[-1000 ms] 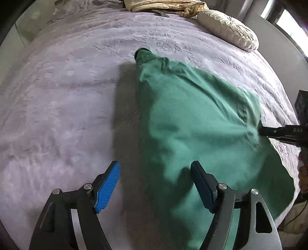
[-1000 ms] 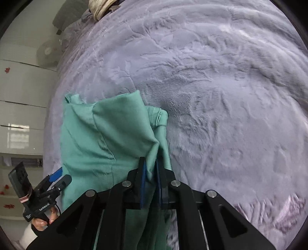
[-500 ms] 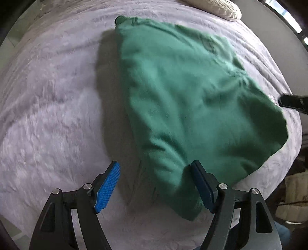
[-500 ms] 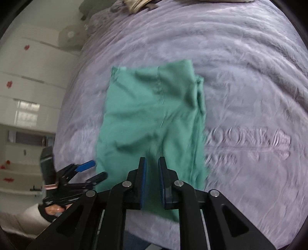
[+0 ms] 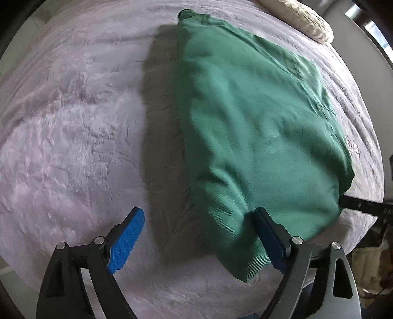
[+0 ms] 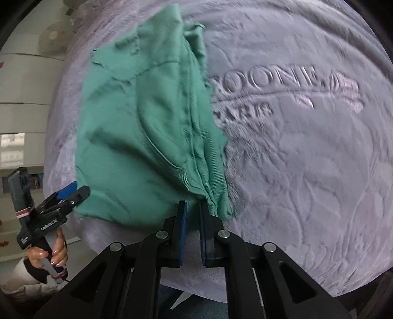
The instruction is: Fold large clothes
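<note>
A green garment lies lengthwise on a lilac plush bed cover, folded into a long tapering shape. My left gripper points down over its near end. Its jaws are opening wide, and the ribbed hem lies against the right finger without being pinched. In the right wrist view the green garment gathers into tight folds that run into my right gripper, whose jaws are closing on that bunched corner. The right gripper's tip meets the cloth's right edge. A hand holds the left gripper.
A cream pillow lies at the bed's far right corner. Raised lettering marks the cover to the right of the garment. A white wardrobe and a fan stand beyond the bed's left side.
The garment has been drawn toward the bed's near edge and laid flatter. My left jaws have spread wider. The right gripper travelled with its corner of the cloth.
</note>
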{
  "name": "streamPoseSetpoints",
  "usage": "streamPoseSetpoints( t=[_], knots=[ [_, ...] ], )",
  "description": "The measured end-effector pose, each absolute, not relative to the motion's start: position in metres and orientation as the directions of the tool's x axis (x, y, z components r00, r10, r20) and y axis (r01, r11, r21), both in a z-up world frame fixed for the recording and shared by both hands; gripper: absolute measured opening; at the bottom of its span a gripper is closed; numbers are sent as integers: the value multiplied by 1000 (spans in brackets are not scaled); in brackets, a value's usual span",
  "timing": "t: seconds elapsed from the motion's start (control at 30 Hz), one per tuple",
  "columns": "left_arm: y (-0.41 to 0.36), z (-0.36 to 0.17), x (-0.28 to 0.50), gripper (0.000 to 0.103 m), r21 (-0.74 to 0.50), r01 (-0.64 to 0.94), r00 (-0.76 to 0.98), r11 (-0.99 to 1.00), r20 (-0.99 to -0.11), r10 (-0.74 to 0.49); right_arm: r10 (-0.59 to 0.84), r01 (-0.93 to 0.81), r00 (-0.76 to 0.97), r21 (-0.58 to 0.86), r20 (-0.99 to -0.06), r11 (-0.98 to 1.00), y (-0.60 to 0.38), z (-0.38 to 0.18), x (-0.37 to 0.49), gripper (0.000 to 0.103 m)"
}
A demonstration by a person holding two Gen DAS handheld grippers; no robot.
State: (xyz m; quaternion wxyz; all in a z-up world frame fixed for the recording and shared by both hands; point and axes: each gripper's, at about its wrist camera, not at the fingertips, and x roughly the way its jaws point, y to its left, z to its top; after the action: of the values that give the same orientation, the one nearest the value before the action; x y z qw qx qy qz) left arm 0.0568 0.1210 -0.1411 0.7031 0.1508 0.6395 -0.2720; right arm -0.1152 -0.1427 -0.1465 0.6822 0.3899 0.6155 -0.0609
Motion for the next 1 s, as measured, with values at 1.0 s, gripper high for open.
streamPoseSetpoints(
  t=[1.0],
  knots=[
    [115, -127, 62, 103, 10, 526, 87, 850, -995, -42, 355, 571, 187, 396, -916, 719, -135, -138, -98, 14]
  ],
)
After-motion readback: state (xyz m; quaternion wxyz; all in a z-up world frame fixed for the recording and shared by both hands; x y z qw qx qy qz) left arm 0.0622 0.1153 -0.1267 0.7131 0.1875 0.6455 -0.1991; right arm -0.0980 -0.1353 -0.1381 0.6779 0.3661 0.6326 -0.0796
